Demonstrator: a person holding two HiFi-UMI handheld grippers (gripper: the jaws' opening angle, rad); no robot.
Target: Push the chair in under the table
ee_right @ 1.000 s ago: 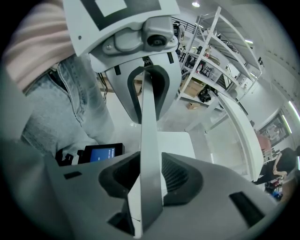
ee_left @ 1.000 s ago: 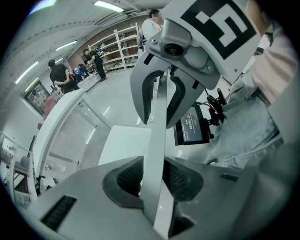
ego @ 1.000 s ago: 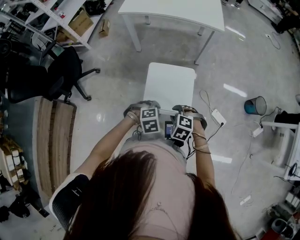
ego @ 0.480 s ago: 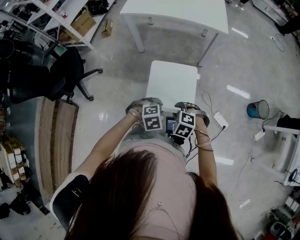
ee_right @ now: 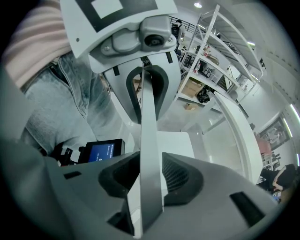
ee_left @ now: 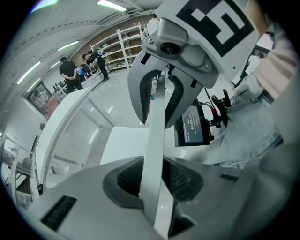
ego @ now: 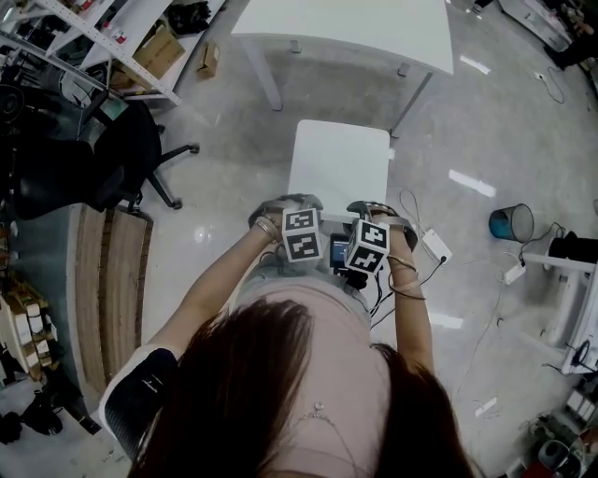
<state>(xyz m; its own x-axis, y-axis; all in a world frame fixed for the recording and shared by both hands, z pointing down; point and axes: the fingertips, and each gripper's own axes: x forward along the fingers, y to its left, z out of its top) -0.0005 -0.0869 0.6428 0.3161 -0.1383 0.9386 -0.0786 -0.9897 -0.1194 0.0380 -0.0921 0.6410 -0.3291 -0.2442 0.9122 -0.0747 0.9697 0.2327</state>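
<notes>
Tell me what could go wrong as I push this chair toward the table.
The right tool pinches only the chair's thin back rail, and its jaws have just been opening, so it might slip off. The seat's far corner lines up close to one leg of the table; drifting could hit it. The power strip and cables beside you could snag a foot.

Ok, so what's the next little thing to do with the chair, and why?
Probably push the chair straight ahead toward the table. The left gripper and right gripper each clamp its backrest. The chair sits lined up with the table, and bare floor shows between them, so it isn't under yet.
</notes>
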